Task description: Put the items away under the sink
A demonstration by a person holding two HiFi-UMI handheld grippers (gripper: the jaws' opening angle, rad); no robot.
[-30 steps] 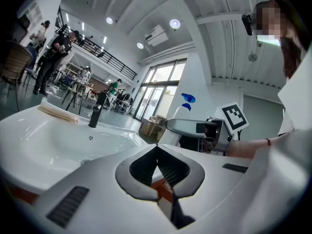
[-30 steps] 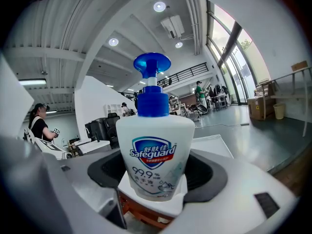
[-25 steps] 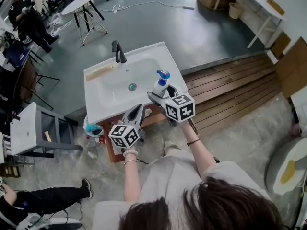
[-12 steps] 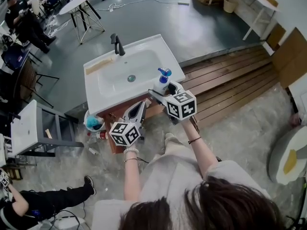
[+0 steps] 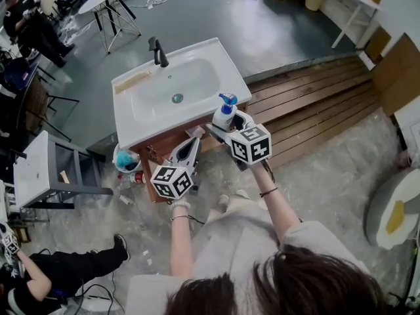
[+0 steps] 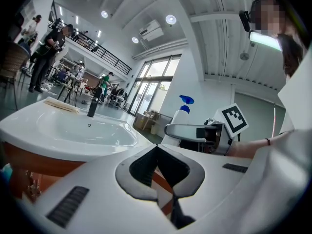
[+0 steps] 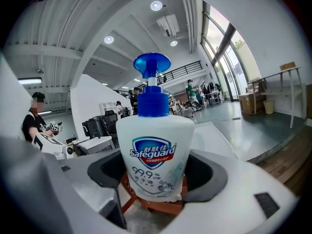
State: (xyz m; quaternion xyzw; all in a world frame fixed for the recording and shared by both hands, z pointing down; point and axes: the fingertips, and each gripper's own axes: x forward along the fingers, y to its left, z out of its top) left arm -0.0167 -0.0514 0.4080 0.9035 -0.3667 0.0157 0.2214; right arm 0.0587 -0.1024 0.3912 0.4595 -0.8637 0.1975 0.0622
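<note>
A white soap bottle point(image 5: 224, 115) with a blue pump hangs in front of the right corner of the white sink basin point(image 5: 141, 120), my right gripper point(image 5: 224, 128) shut on it. The right gripper view shows the bottle point(image 7: 155, 150) upright between the pads. My left gripper point(image 5: 193, 144) is shut with nothing in it, level with the wooden cabinet front point(image 5: 164, 151) under the basin. In the left gripper view its tips meet point(image 6: 157, 148), and the bottle point(image 6: 181, 113) and basin point(image 6: 63, 140) show beyond them.
A black faucet point(image 5: 156, 50) and a wooden strip point(image 5: 134, 82) sit at the basin's back. A blue-topped item point(image 5: 125, 159) and a red can point(image 5: 136, 176) stand on the floor left of the cabinet. A grey stool point(image 5: 39, 172) is further left, wooden decking point(image 5: 315, 104) to the right.
Both grippers have drawn back from over the basin's front edge toward the person and sunk a little. The bottle stays in the right gripper.
</note>
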